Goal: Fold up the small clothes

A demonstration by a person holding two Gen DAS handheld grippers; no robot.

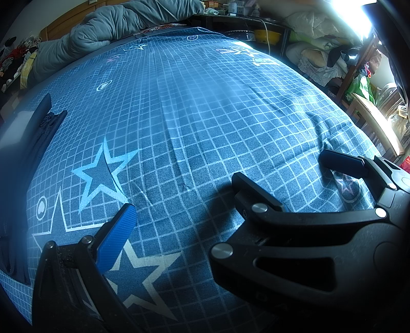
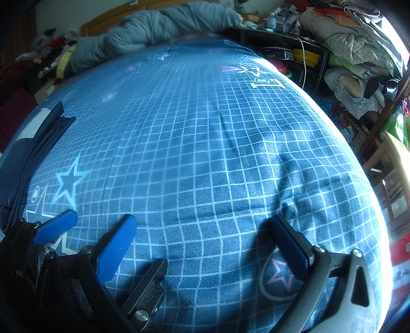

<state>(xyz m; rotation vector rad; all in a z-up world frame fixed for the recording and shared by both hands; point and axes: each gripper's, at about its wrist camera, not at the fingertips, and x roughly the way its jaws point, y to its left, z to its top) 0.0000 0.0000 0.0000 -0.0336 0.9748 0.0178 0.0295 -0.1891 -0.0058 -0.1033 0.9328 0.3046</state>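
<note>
Left wrist view, your left tongs (image 1: 205,207): spread wide over the checked bed sheet (image 1: 205,115), pinching nothing (one finger sits behind the other tool).
Your right tongs (image 2: 202,220): also spread and empty, low over the sheet, overlapping the left pair.
Dark navy garment (image 2: 33,153): bunched at the bed's left edge, clear of both tongs.
Grey duvet (image 2: 153,28): heaped along the far edge.

Daylight is pouring through a window (image 1: 353,15) onto a blue grid bedsheet (image 1: 205,115); a grey duvet (image 2: 153,28) is lying against a wooden headboard (image 2: 102,21).
</note>
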